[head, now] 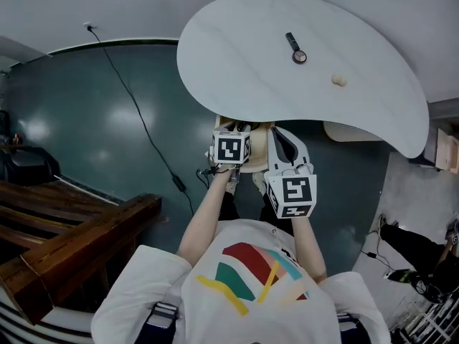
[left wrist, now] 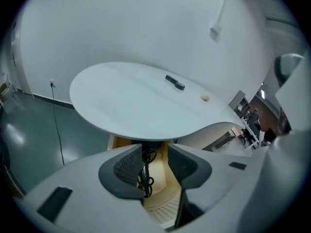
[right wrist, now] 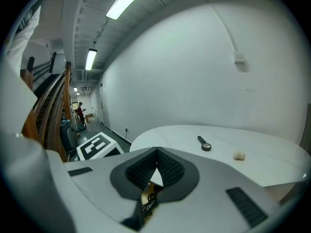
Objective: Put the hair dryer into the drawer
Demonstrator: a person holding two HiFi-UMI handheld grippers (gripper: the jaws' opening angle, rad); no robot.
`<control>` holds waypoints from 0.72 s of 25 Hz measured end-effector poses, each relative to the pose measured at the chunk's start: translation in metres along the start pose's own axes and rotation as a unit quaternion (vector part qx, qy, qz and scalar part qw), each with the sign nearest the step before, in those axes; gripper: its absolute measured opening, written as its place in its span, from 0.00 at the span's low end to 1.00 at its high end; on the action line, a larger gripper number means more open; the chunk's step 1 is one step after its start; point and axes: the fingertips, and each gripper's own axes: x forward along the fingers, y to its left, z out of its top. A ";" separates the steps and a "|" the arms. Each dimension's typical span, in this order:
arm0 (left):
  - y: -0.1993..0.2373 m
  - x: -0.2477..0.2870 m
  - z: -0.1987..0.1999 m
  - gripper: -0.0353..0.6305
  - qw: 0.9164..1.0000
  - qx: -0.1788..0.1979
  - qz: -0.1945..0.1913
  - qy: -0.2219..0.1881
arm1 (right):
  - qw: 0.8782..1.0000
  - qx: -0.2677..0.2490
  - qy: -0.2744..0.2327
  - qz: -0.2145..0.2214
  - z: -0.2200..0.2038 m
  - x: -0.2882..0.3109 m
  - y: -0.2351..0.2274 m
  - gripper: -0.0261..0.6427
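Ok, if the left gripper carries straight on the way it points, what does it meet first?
The left gripper would most likely meet the black cord lying in the open drawer below the table edge, though depth is unclear.

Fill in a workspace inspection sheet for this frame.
Surface: white curved table, mostly bare.
Job's things: drawer open under the table, black cord coiled inside; hair dryer body not made out.
Clutter: dark tool and cream lump on the table.
Grippers: left gripper jaws apart above the cord; right gripper jaws meeting at the tips, nothing held.
Cables: black cable across the floor.
Surroundings: dark green floor, wooden stairs.
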 end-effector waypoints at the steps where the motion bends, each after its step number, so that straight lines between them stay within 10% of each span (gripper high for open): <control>1: -0.004 -0.009 0.004 0.32 1.000 0.000 -0.003 -0.012 | 1.000 -0.003 -0.003 0.001 0.003 -0.001 0.000 0.05; 10: -0.039 -0.113 0.065 0.14 0.984 0.084 0.007 -0.155 | 0.999 -0.020 -0.033 -0.004 0.031 -0.016 -0.008 0.05; 18: -0.045 -0.205 0.130 0.08 0.941 0.106 0.040 -0.317 | 0.998 -0.015 -0.050 -0.022 0.040 -0.028 -0.016 0.05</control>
